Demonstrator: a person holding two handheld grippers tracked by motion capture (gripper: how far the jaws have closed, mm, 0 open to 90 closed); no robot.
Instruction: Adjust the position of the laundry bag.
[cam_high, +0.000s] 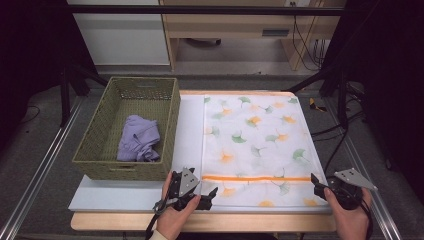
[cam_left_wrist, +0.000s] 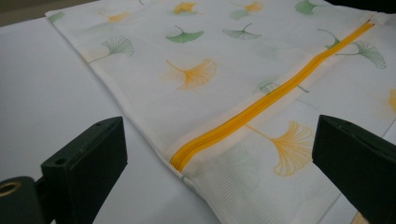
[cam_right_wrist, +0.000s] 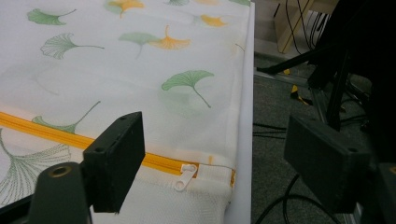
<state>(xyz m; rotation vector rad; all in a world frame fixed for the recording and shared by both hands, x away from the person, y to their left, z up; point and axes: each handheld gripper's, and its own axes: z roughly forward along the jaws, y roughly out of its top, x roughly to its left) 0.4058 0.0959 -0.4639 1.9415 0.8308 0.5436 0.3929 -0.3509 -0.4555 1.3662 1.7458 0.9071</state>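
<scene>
Both grippers sat at the near table edge, jaws spread wide and holding nothing: the left gripper (cam_high: 210, 196) faced the closed end of the orange zipper (cam_left_wrist: 261, 106), the right gripper (cam_high: 316, 184) stood near the white zipper pull (cam_right_wrist: 185, 177). Between them lay the mesh laundry bag (cam_high: 257, 145), ginkgo-printed, flat and zipped on a white board (cam_high: 187, 130). Judged risk: jaws closing on thin mesh beside the small pull would drag and bunch the bag without opening it. Farther left, a woven basket (cam_high: 95, 145) held a crumpled lilac garment (cam_high: 139, 139). Beyond stood a wooden desk (cam_high: 240, 27), cables and grey floor.
</scene>
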